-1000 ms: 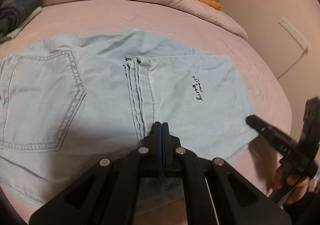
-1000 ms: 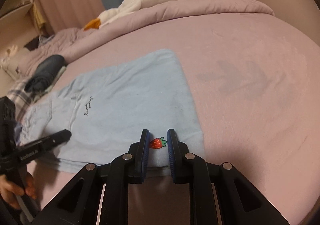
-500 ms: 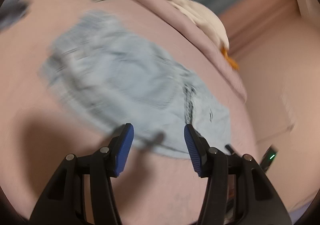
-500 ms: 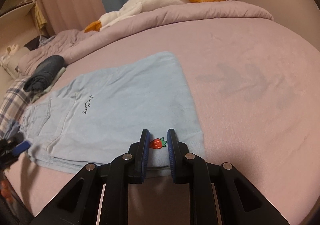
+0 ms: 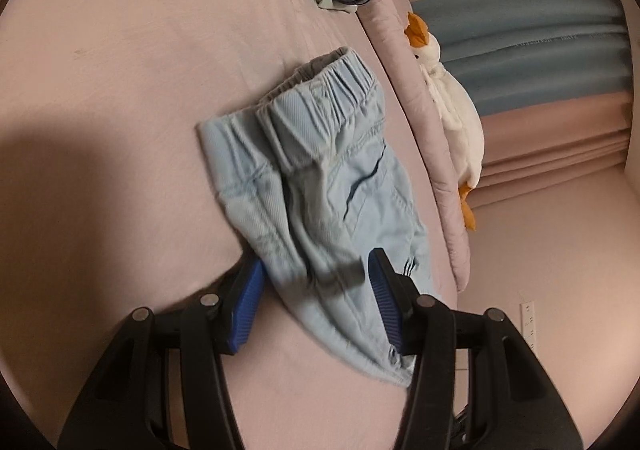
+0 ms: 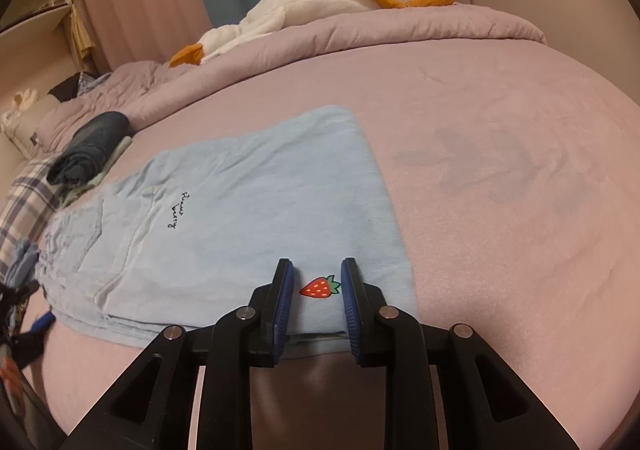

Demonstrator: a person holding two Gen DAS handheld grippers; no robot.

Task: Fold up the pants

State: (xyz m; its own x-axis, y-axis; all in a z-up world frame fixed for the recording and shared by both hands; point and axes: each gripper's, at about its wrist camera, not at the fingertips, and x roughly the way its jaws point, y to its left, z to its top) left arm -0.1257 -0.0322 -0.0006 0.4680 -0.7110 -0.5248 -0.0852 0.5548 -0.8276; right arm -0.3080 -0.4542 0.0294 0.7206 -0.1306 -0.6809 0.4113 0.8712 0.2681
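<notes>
The light blue denim pants lie folded on the pink bed, with a strawberry patch near the leg end. My right gripper is open, its jaws either side of the strawberry patch, just above the cloth. In the left wrist view the pants lie with the elastic waistband at the far end. My left gripper is open wide above the pants' near side edge, empty. The left gripper shows faintly at the right wrist view's left edge.
A white plush goose lies on the rolled quilt at the bed's far side. A dark rolled garment and plaid cloth sit beyond the waistband. A wall socket is beside the bed.
My left gripper opened, let go of the pants and swung round toward the waist side. My right gripper has stayed over the strawberry patch.
</notes>
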